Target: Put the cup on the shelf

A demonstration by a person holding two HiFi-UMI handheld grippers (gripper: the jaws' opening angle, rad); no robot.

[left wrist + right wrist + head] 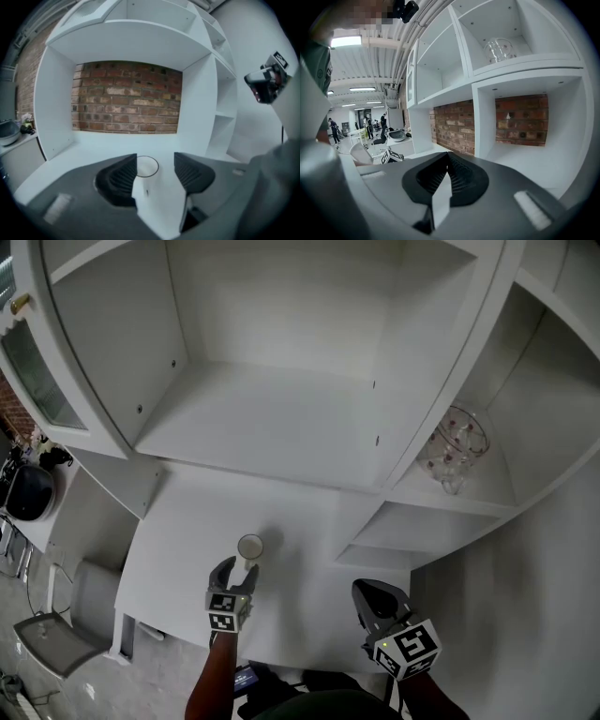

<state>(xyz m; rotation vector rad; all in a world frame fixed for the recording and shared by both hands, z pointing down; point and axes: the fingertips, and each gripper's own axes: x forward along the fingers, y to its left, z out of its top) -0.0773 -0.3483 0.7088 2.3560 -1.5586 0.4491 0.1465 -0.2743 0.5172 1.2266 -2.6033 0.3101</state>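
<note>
The small white cup [249, 547], lower middle, is sat between the wide-open left gripper [238, 570]; it should be squeezed softly, evenly. The right gripper [448, 163] is closed, empty.

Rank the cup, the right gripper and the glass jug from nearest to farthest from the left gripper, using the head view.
1. The cup, between the open jaws of the left gripper.
2. The right gripper, off to its right.
3. The glass jug, up on the side shelf, far right.
</note>
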